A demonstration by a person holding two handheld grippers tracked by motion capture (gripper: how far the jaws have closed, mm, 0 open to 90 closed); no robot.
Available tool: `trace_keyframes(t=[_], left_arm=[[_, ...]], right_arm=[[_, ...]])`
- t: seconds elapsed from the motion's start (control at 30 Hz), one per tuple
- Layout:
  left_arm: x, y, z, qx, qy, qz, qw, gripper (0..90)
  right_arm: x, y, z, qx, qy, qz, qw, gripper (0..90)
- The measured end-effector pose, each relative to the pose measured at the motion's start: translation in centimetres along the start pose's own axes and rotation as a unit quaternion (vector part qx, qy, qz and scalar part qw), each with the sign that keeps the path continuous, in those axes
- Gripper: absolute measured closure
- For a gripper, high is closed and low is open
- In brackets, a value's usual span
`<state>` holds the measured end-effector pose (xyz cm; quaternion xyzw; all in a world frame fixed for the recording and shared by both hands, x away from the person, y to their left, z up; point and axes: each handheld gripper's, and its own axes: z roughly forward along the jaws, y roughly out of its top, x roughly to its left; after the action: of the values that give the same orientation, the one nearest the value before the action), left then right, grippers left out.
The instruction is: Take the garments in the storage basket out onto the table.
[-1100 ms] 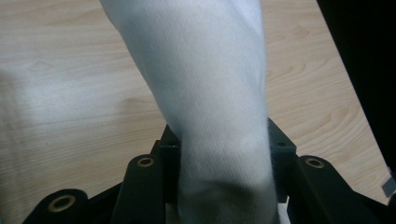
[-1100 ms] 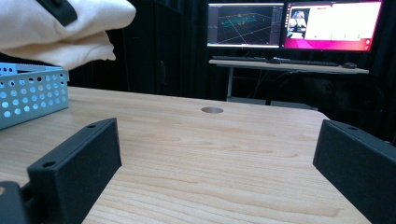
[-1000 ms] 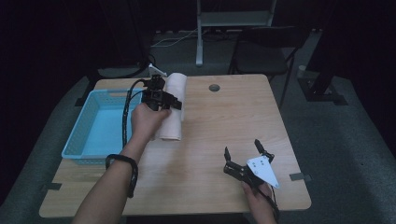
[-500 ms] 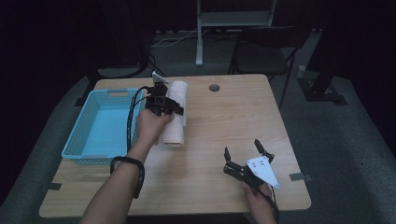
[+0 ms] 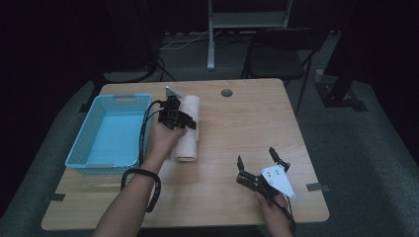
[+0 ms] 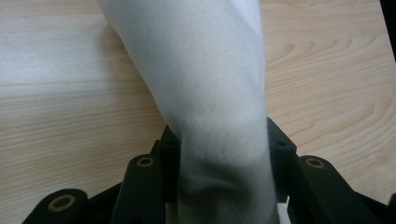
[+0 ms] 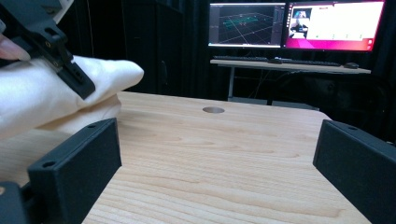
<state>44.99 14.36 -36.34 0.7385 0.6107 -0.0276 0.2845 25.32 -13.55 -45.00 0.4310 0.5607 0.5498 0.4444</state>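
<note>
The left gripper (image 5: 174, 118) clenches the rolled towel (image 5: 187, 129), long axis twelve-to-six, basket (image 5: 79, 158) at nine o'clock; right gripper (image 5: 257, 170) released.

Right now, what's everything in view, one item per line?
rolled towel: one, cream, on the table beside the basket's right wall, its near part clamped.
basket: one, light blue plastic, table's left side, nothing in it.
table: one, light wood, round hole near the far edge.
chair: one, dark, beyond the table.
monitors: two, lit, on a desk behind.
left gripper: black, shut on the rolled towel.
right gripper: black, open, low over the table's near right.
</note>
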Motion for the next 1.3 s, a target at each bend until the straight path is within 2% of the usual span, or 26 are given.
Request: trace_keyframes(t=[0.2,0.27,0.47,0.9,1.13,1.3], left_arm=[[-0.2,-0.1,0.9,0.001,-0.005,-0.003,1.0000,60.7],[-0.2,-0.2,1.4,0.000,0.000,-0.002,1.0000,60.6],[-0.2,-0.4,2.8,0.010,-0.012,-0.003,0.9999,60.6],[0.2,-1.1,4.8,0.005,-0.021,-0.009,0.9997,60.2],[0.4,-1.5,5.4,-0.003,-0.031,-0.013,0.9994,59.9],[0.6,-2.1,5.6,-0.025,-0.031,-0.008,0.9992,59.5]], right_arm=[[0.0,0.0,0.0,0.000,0.001,0.000,1.0000,0.2],[0.0,0.0,0.0,0.000,0.001,-0.001,1.0000,0.2],[0.0,0.0,0.0,0.000,0.003,-0.002,1.0000,0.2],[0.0,0.0,0.0,-0.001,0.002,-0.003,1.0000,0.2],[0.0,0.0,0.0,0.000,0.003,-0.002,1.0000,0.2],[0.0,0.0,0.0,0.000,0.002,-0.004,1.0000,0.2]])
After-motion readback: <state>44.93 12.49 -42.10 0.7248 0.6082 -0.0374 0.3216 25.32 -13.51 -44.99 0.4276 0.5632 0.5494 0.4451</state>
